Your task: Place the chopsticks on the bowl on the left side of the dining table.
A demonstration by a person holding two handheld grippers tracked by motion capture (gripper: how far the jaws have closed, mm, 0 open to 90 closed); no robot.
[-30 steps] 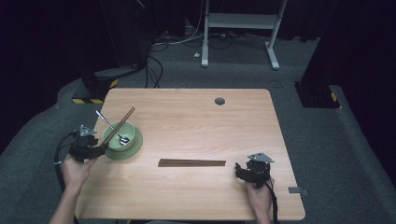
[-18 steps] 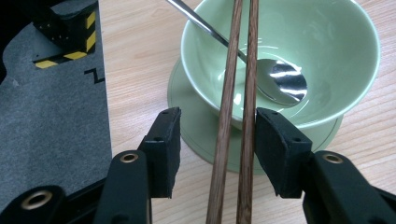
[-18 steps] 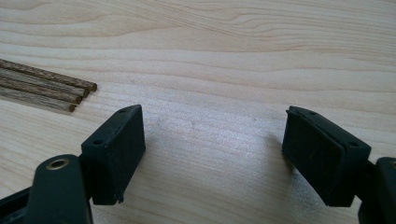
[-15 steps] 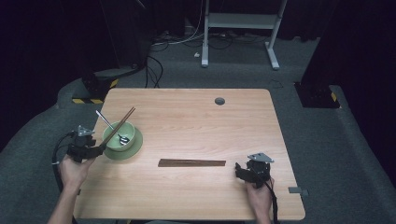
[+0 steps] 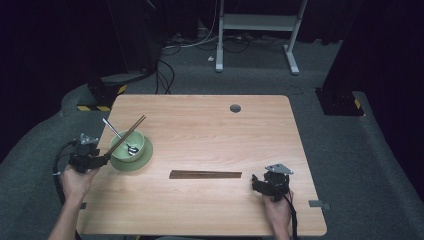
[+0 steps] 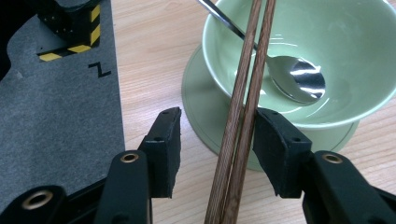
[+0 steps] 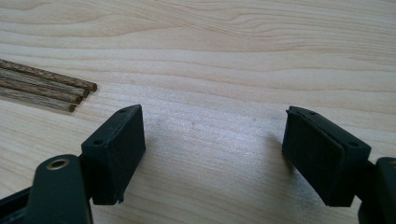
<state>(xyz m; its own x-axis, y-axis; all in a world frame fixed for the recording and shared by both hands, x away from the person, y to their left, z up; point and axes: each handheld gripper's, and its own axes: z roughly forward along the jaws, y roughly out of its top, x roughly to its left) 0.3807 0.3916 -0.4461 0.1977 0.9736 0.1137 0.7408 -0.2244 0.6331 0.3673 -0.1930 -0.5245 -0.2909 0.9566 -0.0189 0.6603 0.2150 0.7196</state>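
right gripper [image 7: 212, 140]: two black jaws rising from the lower edge, standing wide apart, nothing between them, bare wood showing in the gap. table [image 7: 224, 51]: pale wood, grain running across. chopsticks [image 7: 44, 86]: bundle of dark brown sticks, ends showing at upper left, lying flat, apart from the jaws.

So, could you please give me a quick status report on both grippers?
Left gripper jaws open around the brown wooden chopsticks leaning on the green bowl. Right gripper open, idle. Nothing in the way.
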